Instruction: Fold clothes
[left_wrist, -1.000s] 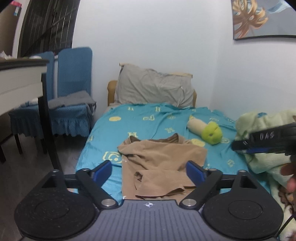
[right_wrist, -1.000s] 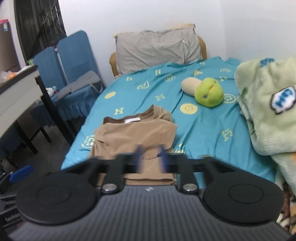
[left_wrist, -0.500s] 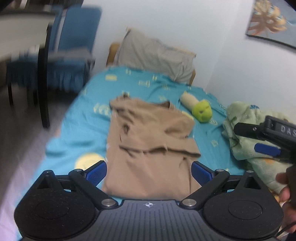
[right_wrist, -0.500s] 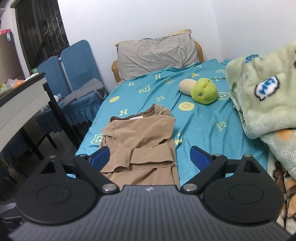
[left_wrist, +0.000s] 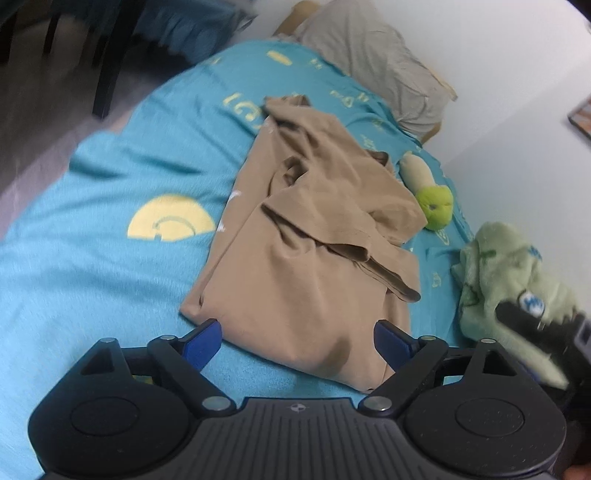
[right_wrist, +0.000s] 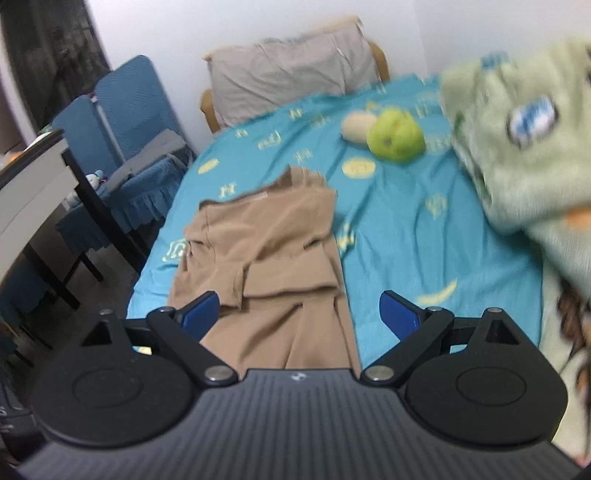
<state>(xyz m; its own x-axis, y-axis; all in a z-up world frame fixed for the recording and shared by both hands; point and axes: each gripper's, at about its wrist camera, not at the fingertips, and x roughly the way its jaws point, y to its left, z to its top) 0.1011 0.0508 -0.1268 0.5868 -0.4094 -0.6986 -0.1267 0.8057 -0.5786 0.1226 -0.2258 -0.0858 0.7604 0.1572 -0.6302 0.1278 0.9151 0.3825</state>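
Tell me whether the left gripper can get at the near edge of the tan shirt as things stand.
Probably yes. The left gripper sits just short of the tan shirt, jaws closing but still wide with nothing pinched between them. That hem lies flat on the bed sheet, and nothing covers it.

- The left wrist view rides on the left claw (left_wrist: 297, 341), looks steeply down along its two blue fingers, and is rolled, so the bed (left_wrist: 92, 229) runs slantwise toward the pillow (left_wrist: 373, 70) at the head edge.
- It sits close over the foot edge of the bed, with the tan shirt (left_wrist: 314, 251) just ahead.
- The right wrist view rides on the right claw (right_wrist: 300, 314), faces the head edge nearly upright, tilted down.
- It is near the foot edge too.
- Both views share the tan shirt (right_wrist: 269, 251), the teal sheet, the pillow (right_wrist: 291, 66), the green plush toy (left_wrist: 436, 206) (right_wrist: 397, 134) and the pale green blanket (left_wrist: 506, 273) (right_wrist: 517, 147).
- The right claw shows dark at the left view's right margin (left_wrist: 543, 332).
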